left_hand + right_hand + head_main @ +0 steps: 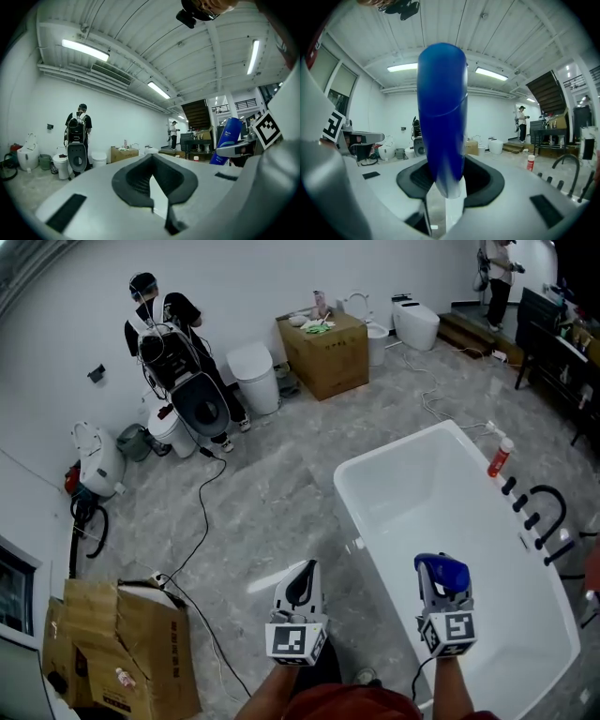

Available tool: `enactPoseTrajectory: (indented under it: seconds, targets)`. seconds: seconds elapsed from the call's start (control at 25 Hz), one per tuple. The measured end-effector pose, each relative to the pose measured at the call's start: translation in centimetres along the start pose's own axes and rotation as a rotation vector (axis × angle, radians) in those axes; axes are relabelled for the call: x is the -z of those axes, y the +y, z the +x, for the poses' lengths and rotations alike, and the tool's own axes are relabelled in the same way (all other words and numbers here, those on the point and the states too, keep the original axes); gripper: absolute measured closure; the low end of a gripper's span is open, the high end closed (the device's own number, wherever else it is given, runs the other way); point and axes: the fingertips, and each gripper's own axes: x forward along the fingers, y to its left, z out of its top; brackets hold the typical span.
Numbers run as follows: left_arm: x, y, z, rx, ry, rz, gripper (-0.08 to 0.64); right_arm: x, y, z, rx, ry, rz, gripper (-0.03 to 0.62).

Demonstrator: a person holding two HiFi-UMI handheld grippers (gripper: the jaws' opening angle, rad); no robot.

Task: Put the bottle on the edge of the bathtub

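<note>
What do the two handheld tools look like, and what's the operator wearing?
Left tool and right tool: white moulded bodies, dark grey padded recess round the jaws, black strips on top. Each carries a white cube with black square markers. The person wears a red top.

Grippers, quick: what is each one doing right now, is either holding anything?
Left gripper: closed, nothing in it.
Right gripper: closed on the blue bottle.

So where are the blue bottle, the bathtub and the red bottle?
blue bottle [442,117]: right gripper view, mid-body.
bathtub [389,448]: head view, far rim.
red bottle [500,457]: head view, body.
</note>
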Motion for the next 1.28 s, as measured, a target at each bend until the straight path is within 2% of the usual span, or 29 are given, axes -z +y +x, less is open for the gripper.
enactPoseTrajectory:
  seconds: [0.24,0.56,0.76,0.96,1.28]
  targets:
    - [-1.4,8.9,7.3,0.016,-0.065,0.023,0.555,-1.2,3.9,11.1,-0.008,0.013,-0.023,0.436]
    - [0.1,22.2,14.6,-0.006,-0.002,-0.010,0.555,-3.5,9.1,25.3,-0.006,0.044,-0.045,0.437]
    - [-1.7,28.0,19.3,0.011,-0.038,-0.009,0.555,-4.8,11.7,32.1,-0.003,0.053,-0.053,0.437]
    - [-1.9,29.7,23.3,0.049,-0.032,-0.001,0.555,-5.2,11.9,35.7,0.012,0.075,-0.052,0.437]
    - [-1.1,30.8,31.7,0.113,-0.048,0.011,0.555,-3.8,8.0,42.5,0.064,0.066,-0.022,0.439]
